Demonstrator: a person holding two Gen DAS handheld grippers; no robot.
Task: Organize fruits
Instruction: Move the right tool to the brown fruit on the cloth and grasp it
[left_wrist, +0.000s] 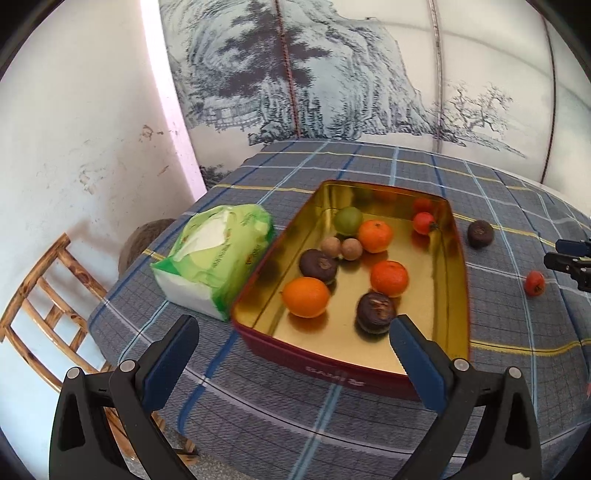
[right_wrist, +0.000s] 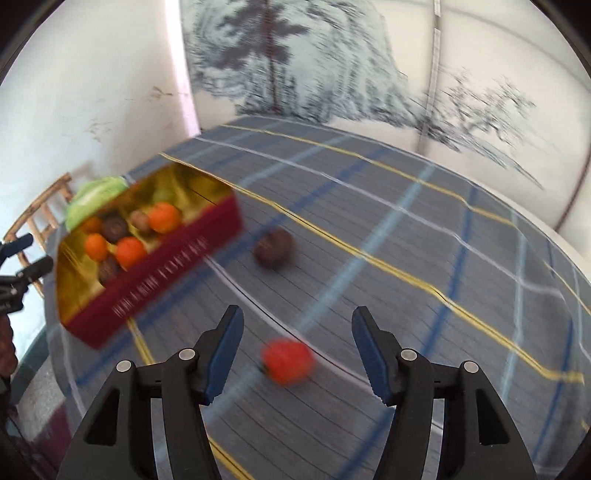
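Small red fruit (right_wrist: 288, 362) lies on tablecloth between the open right tool (right_wrist: 297, 352).

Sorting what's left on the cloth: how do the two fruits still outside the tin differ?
The dark brown fruit is larger, dull and rough-skinned; the small red fruit is bright and smooth. The dark brown fruit lies close beside the tin; the small red fruit lies farther out, just ahead of the open right claw. Both rest on the checked cloth.

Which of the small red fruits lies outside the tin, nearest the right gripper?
The small red fruit on the checked cloth, just ahead of the open right gripper. The other red fruit sits inside the gold-lined tin, at its far corner.
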